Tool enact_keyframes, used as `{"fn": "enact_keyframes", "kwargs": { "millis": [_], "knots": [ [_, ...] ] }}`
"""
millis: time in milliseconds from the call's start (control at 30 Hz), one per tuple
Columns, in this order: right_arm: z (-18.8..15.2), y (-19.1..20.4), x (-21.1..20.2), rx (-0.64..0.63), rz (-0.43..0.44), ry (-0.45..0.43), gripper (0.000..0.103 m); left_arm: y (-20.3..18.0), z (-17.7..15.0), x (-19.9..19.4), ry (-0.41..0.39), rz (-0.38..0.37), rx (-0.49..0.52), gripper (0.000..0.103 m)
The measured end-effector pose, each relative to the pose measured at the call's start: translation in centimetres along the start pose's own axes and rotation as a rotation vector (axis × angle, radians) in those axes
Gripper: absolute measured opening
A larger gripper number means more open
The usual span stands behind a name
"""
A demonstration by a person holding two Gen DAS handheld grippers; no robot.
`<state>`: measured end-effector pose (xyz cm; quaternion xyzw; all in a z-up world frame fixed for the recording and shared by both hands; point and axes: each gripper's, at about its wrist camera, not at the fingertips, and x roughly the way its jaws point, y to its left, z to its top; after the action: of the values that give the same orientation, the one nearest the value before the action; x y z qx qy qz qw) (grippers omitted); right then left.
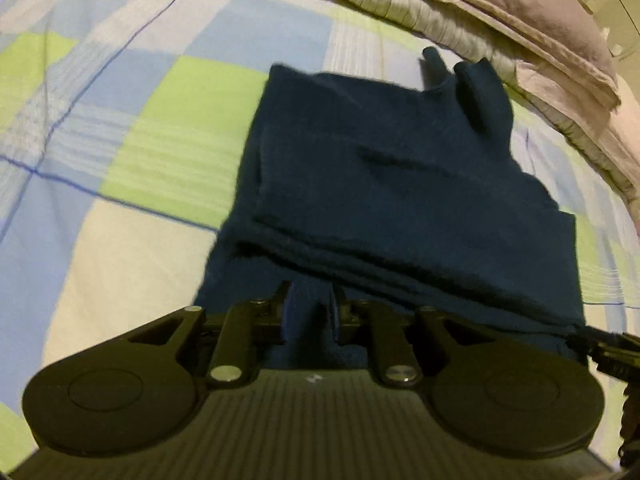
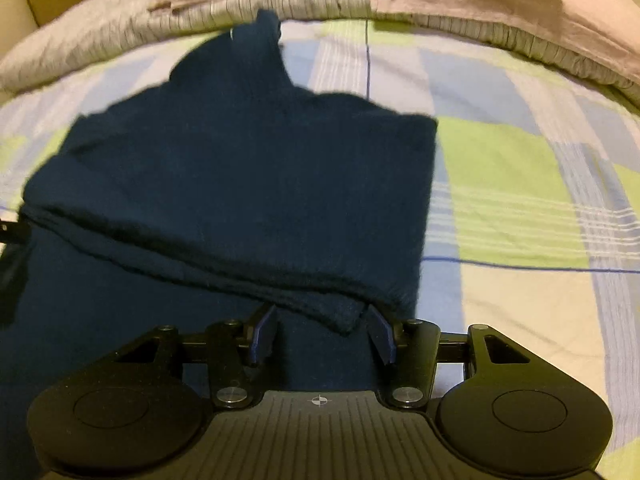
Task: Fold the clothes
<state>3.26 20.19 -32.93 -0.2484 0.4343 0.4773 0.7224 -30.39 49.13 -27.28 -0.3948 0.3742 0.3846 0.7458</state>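
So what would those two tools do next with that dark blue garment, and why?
Probably close both on the near hem. The left tool and right tool each stand open at the edge of the navy garment, which lies partly folded on the checked bedspread. Neither grips cloth yet, so a pinch likely comes before lifting the fold forward.

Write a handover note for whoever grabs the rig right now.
Left tongs: open, at the near edge of the navy garment, not gripping.
Right tongs: open, a folded corner of the hem between the fingers, not clamped.
Garment lies on the checked bedsheet, already folded over itself, sleeve end towards the grey quilt.
Left: probably one more fold, then smooth flat.
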Motion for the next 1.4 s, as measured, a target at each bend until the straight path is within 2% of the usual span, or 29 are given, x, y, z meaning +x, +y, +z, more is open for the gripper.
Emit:
{"fn": "enact_keyframes", "kwargs": {
  "millis": [67,133,200,333,500,667,700,733,767,800,867,933,1033,1100,1133,1200,1233,1333,1367,1400],
  "knots": [
    [1.1,-0.8,-0.7,0.008,0.011,-0.018,0.054,-0.1,1.2,-0.4,-0.006,-0.029,0.008,0.017],
    [3.4,-1.8,-0.3,0.026,0.042,-0.049,0.054,-0.8,3.3,-0.1,-0.027,-0.065,0.024,0.029],
    [5.7,-2.7,0.3,0.043,0.075,-0.078,0.054,-1.9,5.7,1.4,-0.053,-0.100,0.047,0.036],
    [12.4,-2.1,4.5,0.036,0.185,-0.128,0.054,-4.9,10.9,5.8,-0.092,-0.198,0.092,0.037],
    [21.0,-0.2,10.0,0.098,0.337,-0.178,0.054,-8.2,16.9,12.0,-0.076,-0.284,0.103,0.042],
    [26.2,1.7,14.3,0.106,0.349,-0.152,0.054,-10.0,19.7,18.1,0.003,-0.296,0.070,0.043],
    [26.5,1.7,15.0,0.112,0.349,-0.143,0.054,-9.9,20.0,18.7,-0.001,-0.308,0.059,0.038],
    [26.8,1.6,15.5,0.118,0.350,-0.136,0.049,-9.7,20.2,19.3,-0.005,-0.319,0.047,0.028],
    [26.8,1.2,15.8,0.129,0.357,-0.140,0.011,-9.6,20.4,19.8,-0.011,-0.336,0.037,0.020],
    [26.5,0.7,15.4,0.149,0.368,-0.158,0.006,-9.3,20.5,19.6,-0.024,-0.375,0.031,0.005],
    [25.8,-0.5,14.5,0.189,0.388,-0.195,0.006,-8.5,20.4,18.3,-0.073,-0.454,0.040,0.004],
    [24.7,-1.8,12.9,0.215,0.411,-0.253,0.006,-7.6,19.5,16.0,-0.153,-0.513,0.095,0.004],
    [21.7,-3.2,8.8,0.195,0.467,-0.359,0.006,-5.3,16.6,11.7,-0.248,-0.639,0.170,0.004],
    [18.8,-3.2,5.5,0.112,0.500,-0.412,0.005,-4.7,13.3,8.1,-0.259,-0.662,0.240,0.004],
    [17.2,-2.9,4.0,0.062,0.507,-0.418,0.005,-4.3,11.3,6.8,-0.243,-0.646,0.277,0.005],
    [13.3,-1.3,1.8,-0.086,0.474,-0.355,0.006,-3.8,7.0,4.8,-0.180,-0.591,0.337,0.008],
    [11.4,-0.4,1.6,-0.163,0.450,-0.285,0.006,-3.2,4.9,4.5,-0.124,-0.546,0.337,0.008],
    [5.7,2.1,2.2,-0.320,0.363,0.020,0.006,-1.1,-0.3,3.8,0.000,-0.401,0.281,0.008],
    [4.0,2.3,2.1,-0.325,0.328,0.074,0.006,-0.6,-1.3,3.3,0.013,-0.362,0.257,0.008],
    [3.1,2.1,1.7,-0.310,0.313,0.083,0.006,-0.4,-1.8,2.7,0.002,-0.341,0.244,0.008]
  ]
}}
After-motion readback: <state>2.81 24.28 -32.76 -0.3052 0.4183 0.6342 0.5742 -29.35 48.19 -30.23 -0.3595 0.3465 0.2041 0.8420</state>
